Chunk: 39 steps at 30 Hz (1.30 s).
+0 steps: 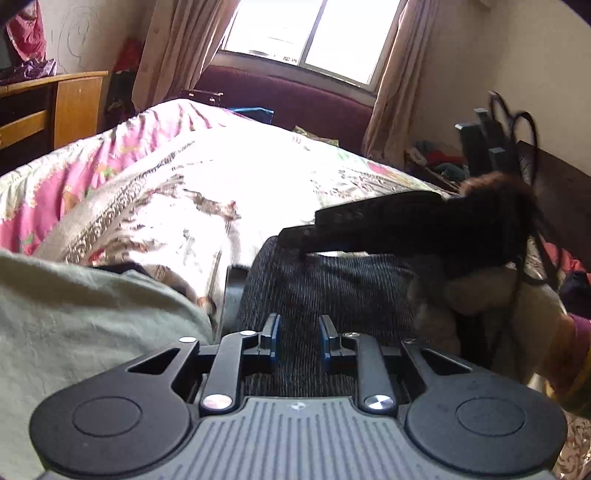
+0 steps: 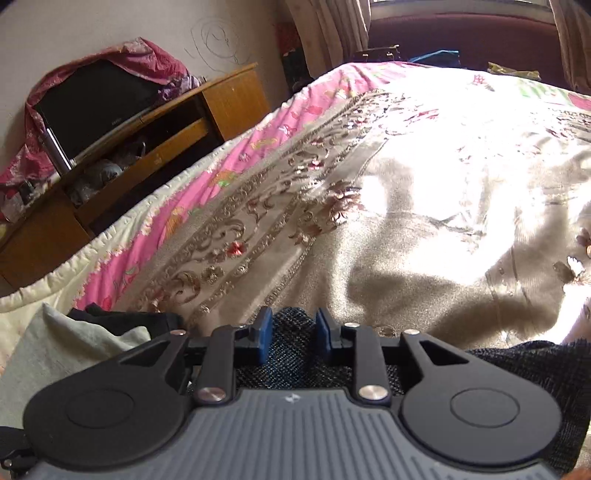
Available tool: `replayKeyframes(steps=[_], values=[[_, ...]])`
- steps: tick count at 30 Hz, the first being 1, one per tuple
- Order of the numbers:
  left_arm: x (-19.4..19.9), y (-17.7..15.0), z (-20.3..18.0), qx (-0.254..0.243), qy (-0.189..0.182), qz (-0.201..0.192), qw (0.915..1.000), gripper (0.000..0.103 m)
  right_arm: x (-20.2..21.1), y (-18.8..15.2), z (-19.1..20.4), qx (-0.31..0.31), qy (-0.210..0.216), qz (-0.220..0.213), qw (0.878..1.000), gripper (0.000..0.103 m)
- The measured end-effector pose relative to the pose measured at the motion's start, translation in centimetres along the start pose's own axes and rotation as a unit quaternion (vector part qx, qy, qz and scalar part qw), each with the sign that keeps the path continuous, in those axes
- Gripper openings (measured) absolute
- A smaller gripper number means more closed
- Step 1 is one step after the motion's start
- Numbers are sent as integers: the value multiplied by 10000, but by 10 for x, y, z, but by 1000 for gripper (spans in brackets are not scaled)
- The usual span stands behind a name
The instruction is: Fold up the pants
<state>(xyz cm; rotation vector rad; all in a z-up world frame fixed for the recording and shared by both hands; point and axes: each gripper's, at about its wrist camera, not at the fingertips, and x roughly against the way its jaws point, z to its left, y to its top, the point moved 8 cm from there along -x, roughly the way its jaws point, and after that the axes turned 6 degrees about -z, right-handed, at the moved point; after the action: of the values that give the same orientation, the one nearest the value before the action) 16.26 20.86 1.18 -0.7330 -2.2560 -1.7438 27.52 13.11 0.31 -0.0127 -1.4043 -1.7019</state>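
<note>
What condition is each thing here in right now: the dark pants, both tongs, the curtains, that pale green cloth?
Dark pants: bunched on the bed, not folded flat.
Left tongs: closed on the pants.
Right tongs: closed on the pants.
Bedspread: spread out, wrinkled, sunlit.
Curtains: drawn apart.
Pale green cloth: lying crumpled beside the pants.

Home bedroom: bed [image 2: 424,166] with floral quilt [image 2: 236,155], curtained window [image 1: 314,33], wooden cabinet [image 2: 229,99] holding a cloth-draped television [image 2: 92,99], scattered clothes [image 1: 443,162] were present.
</note>
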Motion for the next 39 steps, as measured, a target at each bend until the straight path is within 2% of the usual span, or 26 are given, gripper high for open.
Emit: replayKeyframes(steps=[2,3,5,7,8,9,11,13,16,18,20,23,26,28,31,35,37,39], values=[[-12,8,6,-119,251,-17,9996,41,33,5,-8,-61,-65,-255,9996,29],[-21,8,10,-45,269,106,9996,42,47,4,-12,-34,-98,-304,9995,33],[-37,0,12,-12,237,490,9985,49,73,-5,-25,79,-275,-228,9993,39],[-44,-10,14,-214,481,616,9967,52,93,-20,-39,66,-356,-118,9993,40],[-45,-10,16,-243,567,612,9962,61,100,-26,-46,44,-454,-76,9989,41],[-43,-8,19,-164,606,575,9964,63,108,-34,-55,-6,-609,-62,9981,41],[-37,3,29,50,734,347,9967,63,119,-48,-70,-204,-717,-42,9972,42],[-40,9,35,251,677,396,9966,63,122,-62,-88,-580,-785,31,9952,47],[-55,8,28,337,320,634,9969,62,118,-68,-105,-1230,-523,24,9910,51],[-65,6,20,152,214,810,9964,47,111,-65,-110,-1513,-349,-11,9879,54],[-69,1,18,-5,243,978,9949,44,100,-62,-113,-1669,-212,5,9857,61],[-53,-7,29,49,323,1099,9934,33,92,-54,-112,-1765,-91,-23,9842,63],[-33,-23,47,262,636,1056,9920,33,92,-49,-103,-1582,40,-189,9872,63],[-32,-23,50,434,620,1028,9918,33,91,-51,-97,-1358,68,-238,9904,69],[-38,-14,44,220,640,1135,9912,33,78,-67,-98,-1404,145,153,9899,74],[-52,-9,46,-7,733,1307,9887,45,70,-73,-98,-1910,522,221,9800,72],[-56,-12,51,3,698,1365,9882,46,66,-74,-95,-2106,607,234,9754,58],[-55,-13,51,132,724,1377,9877,46,65,-74,-96,-2107,573,286,9754,50]])
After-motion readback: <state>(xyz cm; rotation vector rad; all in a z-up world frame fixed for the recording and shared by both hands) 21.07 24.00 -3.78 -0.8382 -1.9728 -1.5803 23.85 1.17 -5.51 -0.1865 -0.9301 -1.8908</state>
